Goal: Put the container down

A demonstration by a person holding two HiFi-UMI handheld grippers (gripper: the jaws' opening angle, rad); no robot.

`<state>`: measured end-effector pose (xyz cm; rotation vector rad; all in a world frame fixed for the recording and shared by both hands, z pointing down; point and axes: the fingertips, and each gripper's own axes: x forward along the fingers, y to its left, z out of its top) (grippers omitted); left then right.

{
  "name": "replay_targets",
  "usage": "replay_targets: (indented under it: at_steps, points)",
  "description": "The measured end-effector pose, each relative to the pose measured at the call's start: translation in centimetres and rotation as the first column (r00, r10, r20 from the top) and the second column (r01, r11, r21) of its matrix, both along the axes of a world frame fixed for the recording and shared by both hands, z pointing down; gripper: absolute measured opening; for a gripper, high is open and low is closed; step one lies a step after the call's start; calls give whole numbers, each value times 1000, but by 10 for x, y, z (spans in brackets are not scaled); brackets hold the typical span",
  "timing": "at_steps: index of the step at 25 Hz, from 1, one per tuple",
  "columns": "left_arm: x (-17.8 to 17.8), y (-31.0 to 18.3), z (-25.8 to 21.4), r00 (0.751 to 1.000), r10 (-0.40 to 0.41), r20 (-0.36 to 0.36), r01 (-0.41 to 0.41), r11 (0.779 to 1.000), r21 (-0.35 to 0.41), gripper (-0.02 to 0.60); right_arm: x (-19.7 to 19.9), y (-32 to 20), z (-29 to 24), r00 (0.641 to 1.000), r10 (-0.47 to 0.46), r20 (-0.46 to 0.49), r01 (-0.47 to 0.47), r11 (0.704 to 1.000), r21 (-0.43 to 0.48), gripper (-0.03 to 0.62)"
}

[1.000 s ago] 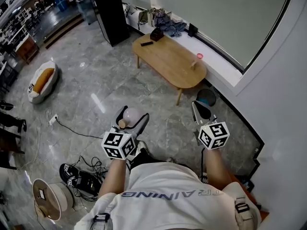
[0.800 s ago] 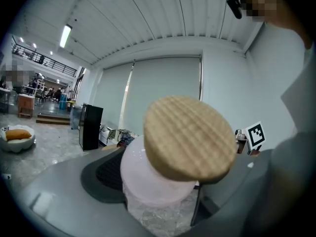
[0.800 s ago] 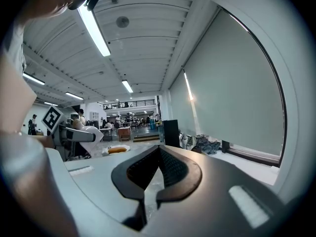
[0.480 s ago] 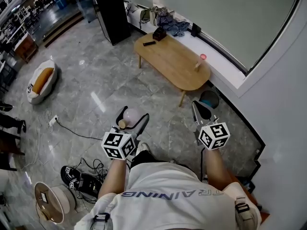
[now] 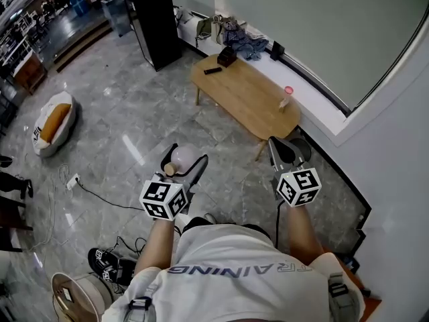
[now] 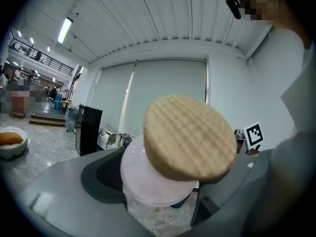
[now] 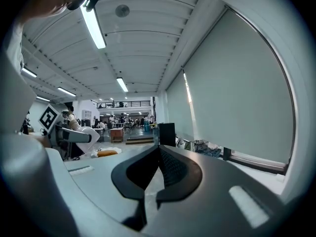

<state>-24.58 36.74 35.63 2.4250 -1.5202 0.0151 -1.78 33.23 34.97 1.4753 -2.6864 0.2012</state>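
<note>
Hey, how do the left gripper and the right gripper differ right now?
The left gripper's jaws stand wide apart, while the right gripper's are shut together. The left gripper clamps a frosted container with a wooden lid; the right gripper holds nothing. Both carry a marker cube and are held out over the grey floor.

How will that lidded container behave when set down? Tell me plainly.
Probably rigid: the container looks unsquashed in the left claw. Its rounded body may roll if laid sideways. The wooden lid might pop off.
</note>
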Motion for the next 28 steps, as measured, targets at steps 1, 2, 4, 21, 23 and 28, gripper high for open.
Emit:
replay_targets:
  at_steps: [1,2,4,21,23,28]
  points:
    - [-10,-6,-1,1000,0,-1,0,1000,0,410,-10,-5,-3,1000,0,-1,0,1000,6,17]
    - [-20,-11,0,1000,0,-2,0,1000,-2,410,-20,-9,-4,1000,0,-3,0,1000,10,17]
    - [-38,-20,2,1000,2,-8,-2,1000,-13,410,-37,-16,-3,1000,2,-7,-2,1000,8,17]
    - [-69,-130,18,999,-1,-38,-2,998,-65,410,-78,-130,27,1000,-11,9,12,998,-58,17]
    - [-74,-150,13,1000,-18,-25,17,998,-54,410,-85,-154,26,999,-32,15,33,998,-53,17]
    - [-82,-206,4,997,-75,-11,75,996,-45,410,-89,-224,19,997,-72,25,73,996,-44,17]
